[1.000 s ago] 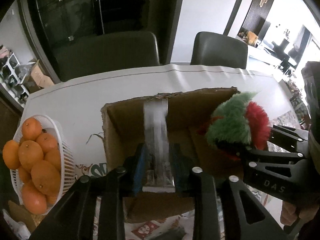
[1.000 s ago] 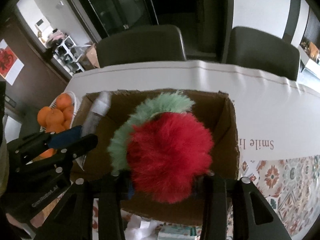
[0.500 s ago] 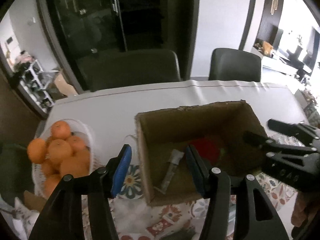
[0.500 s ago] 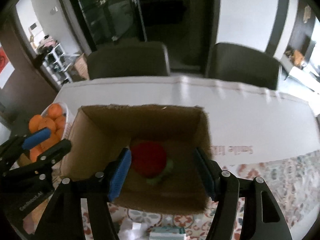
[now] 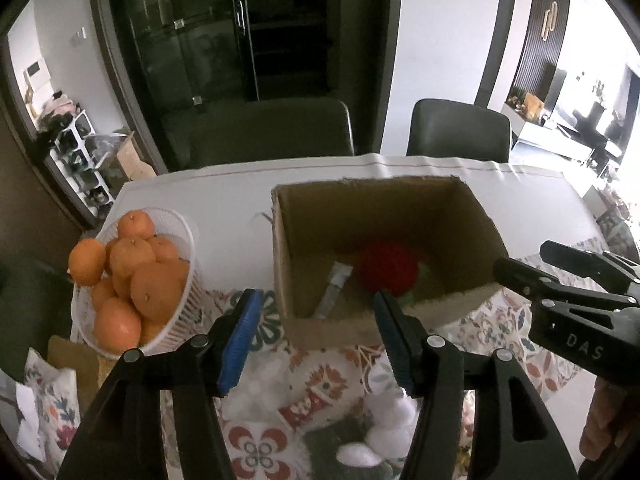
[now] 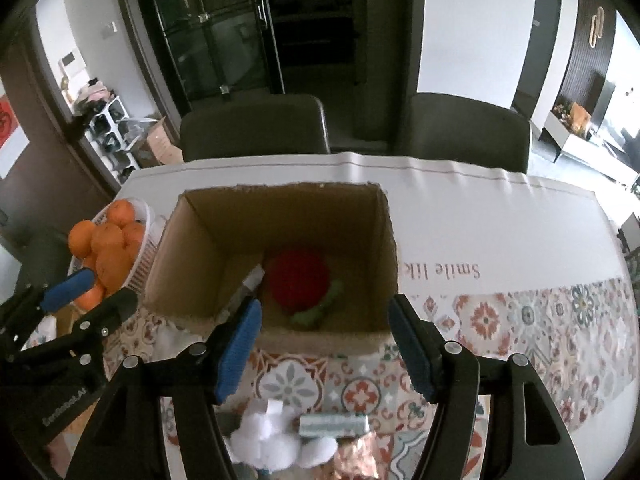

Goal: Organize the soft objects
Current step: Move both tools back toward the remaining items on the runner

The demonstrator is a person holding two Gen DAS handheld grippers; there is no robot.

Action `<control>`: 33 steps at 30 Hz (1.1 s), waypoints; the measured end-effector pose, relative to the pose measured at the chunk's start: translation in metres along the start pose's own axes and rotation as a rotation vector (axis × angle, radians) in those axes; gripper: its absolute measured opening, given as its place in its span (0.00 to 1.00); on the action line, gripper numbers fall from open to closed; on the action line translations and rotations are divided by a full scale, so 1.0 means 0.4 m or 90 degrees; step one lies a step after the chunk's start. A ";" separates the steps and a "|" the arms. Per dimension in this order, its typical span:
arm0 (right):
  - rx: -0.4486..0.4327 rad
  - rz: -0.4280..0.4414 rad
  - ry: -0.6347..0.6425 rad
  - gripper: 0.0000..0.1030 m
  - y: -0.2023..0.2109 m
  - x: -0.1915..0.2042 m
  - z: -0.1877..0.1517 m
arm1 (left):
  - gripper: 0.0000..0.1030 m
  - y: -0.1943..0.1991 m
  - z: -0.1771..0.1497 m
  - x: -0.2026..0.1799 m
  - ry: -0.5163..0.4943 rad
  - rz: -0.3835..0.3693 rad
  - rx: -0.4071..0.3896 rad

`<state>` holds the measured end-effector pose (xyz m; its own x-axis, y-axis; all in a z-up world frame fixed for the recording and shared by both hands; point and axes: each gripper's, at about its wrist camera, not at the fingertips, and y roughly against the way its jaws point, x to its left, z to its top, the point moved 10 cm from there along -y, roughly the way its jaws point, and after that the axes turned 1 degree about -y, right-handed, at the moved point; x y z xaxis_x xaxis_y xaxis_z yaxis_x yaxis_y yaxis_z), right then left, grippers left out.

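Note:
An open cardboard box point(image 5: 286, 240) point(image 6: 180, 264) stands on the patterned tablecloth. On its floor lie a red and green fluffy plush point(image 5: 390, 266) point(image 6: 298, 280) and a clear flat packet point(image 5: 334, 286) point(image 6: 252, 280). My left gripper point(image 5: 316, 300) hovers above the box's near left corner, its jaws opening with nothing between them. Over the box's near edge my right gripper point(image 6: 325, 304) is open and holds nothing. White cotton-like balls point(image 5: 384, 424) point(image 6: 272, 440) lie on the cloth below both grippers.
A white basket point(image 5: 178, 320) heaped with oranges point(image 5: 132, 268) stands left of the box. A small silvery pack point(image 6: 334, 426) and crinkled copper foil point(image 6: 356, 460) lie near the front. Two dark chairs point(image 5: 458, 130) stand behind the table.
The left gripper let go of the clear packet and the right let go of the plush; both now lie in the box. Both grippers opened, rose and drew back toward the near side.

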<state>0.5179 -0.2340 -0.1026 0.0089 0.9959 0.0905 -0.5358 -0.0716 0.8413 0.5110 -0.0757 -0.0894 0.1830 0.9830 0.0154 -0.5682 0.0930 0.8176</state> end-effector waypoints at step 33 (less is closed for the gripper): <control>0.119 -0.035 -0.096 0.76 -0.001 -0.060 -0.443 | 0.78 -0.021 -0.420 -0.074 0.014 -0.047 0.143</control>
<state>0.3681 -0.2480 -0.1995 0.1670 0.9800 0.1083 -0.3656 -0.0404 0.9299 0.3757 -0.0789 -0.1935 0.1989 0.9782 -0.0595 -0.3612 0.1296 0.9235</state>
